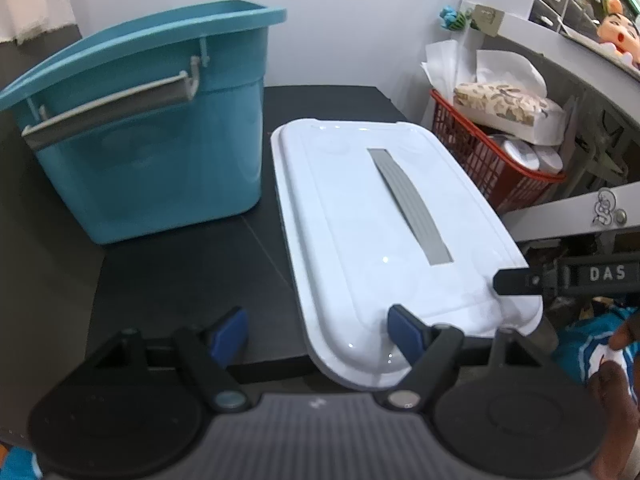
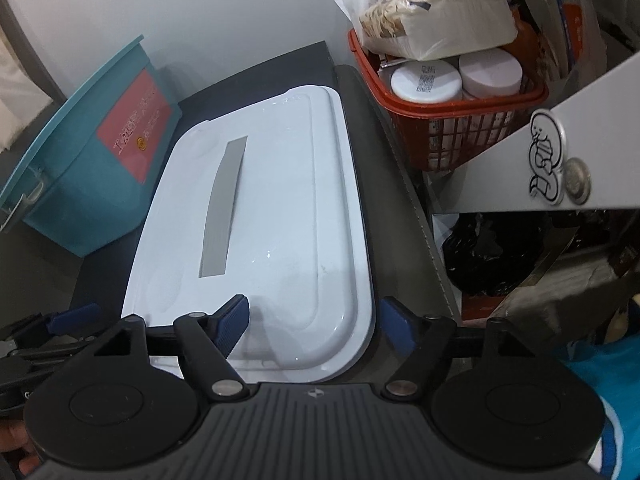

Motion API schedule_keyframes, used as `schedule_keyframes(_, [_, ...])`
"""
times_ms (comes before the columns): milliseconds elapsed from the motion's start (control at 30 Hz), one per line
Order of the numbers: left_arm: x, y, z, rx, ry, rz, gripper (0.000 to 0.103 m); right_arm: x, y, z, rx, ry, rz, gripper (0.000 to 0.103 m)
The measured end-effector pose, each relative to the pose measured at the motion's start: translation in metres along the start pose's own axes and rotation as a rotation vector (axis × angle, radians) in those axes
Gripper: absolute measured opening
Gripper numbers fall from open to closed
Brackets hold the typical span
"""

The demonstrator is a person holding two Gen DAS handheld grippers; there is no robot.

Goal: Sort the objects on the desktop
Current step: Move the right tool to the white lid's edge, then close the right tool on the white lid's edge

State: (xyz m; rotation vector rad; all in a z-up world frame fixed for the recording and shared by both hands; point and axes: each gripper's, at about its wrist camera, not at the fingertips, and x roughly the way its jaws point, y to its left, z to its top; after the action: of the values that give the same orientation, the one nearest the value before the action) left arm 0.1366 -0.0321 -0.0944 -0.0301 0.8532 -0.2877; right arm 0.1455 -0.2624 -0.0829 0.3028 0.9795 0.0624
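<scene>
A white lid (image 1: 384, 240) with a grey strip handle (image 1: 408, 208) lies flat on the black table (image 1: 180, 280). A teal bin (image 1: 148, 152) with a grey bar handle stands to its left. My left gripper (image 1: 316, 336) is open, its right pad resting over the lid's near edge. One black finger (image 1: 516, 280) of the right gripper reaches over the lid's near right corner. In the right wrist view my right gripper (image 2: 316, 326) is open, straddling the near right corner of the lid (image 2: 260, 208). The bin (image 2: 80, 184) shows a pink label.
A red basket (image 2: 452, 120) holding a tissue pack and white jars stands right of the lid, past a dark mat (image 2: 392, 184). A grey board with a sticker (image 2: 548, 160) juts in from the right. A hand (image 1: 616, 380) shows at lower right.
</scene>
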Motion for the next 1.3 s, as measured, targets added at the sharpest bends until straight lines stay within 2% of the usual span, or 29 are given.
schedule_keyframes(433, [0.005, -0.001, 0.001, -0.017, 0.016, -0.053, 0.079, 0.018, -0.014, 0.002, 0.124, 0.014, 0.073, 0.083])
schedule_keyframes(533, [0.006, -0.001, 0.001, -0.015, 0.017, -0.057, 0.079, 0.015, -0.015, 0.003, 0.120, 0.011, 0.065, 0.079])
schedule_keyframes(600, [0.006, -0.002, 0.001, -0.012, 0.018, -0.060, 0.080, 0.013, -0.016, 0.003, 0.116, 0.008, 0.058, 0.069])
schedule_keyframes(667, [0.005, -0.002, 0.001, -0.010, 0.017, -0.058, 0.080, 0.010, -0.017, 0.004, 0.112, 0.005, 0.052, 0.063])
schedule_keyframes(767, [0.004, -0.001, 0.002, -0.009, 0.015, -0.045, 0.079, 0.009, -0.017, 0.005, 0.112, 0.005, 0.049, 0.060])
schedule_keyframes(1000, [0.005, 0.012, 0.004, -0.048, 0.016, -0.026, 0.079, 0.006, -0.014, 0.004, 0.090, 0.001, 0.035, 0.060])
schedule_keyframes(1300, [0.009, 0.014, 0.004, -0.068, 0.009, -0.082, 0.073, 0.006, -0.014, 0.003, 0.115, 0.014, 0.046, 0.067])
